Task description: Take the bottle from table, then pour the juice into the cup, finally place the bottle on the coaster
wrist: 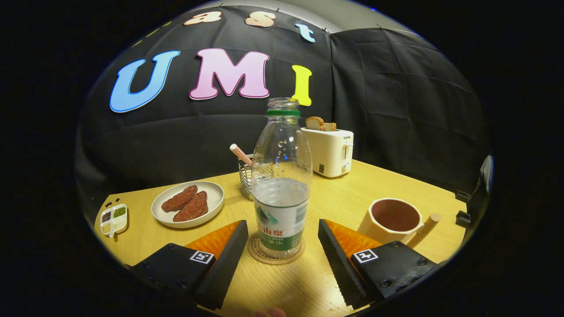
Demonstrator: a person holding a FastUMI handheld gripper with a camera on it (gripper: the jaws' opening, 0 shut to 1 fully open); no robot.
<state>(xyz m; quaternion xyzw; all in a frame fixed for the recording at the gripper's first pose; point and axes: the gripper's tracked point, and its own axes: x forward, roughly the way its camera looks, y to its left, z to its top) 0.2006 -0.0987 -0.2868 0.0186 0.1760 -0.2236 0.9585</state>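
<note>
Bottle (pixel 282 185) upright on coaster (pixel 276 257) – dead centre between the fingers, axis vertical. Gripper (pixel 282 259) spread wide, touching nothing. Cup (pixel 393 219) just right of the bottle.

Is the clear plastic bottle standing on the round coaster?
Yes, the clear plastic bottle stands upright on the round coaster, between the open hand-held gripper fingers.

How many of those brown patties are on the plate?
2. One patty lies toward the seasoning tray; the other patty lies beside it, touching, nearer the bottle. The hand-held gripper is open around the bottle.
</note>
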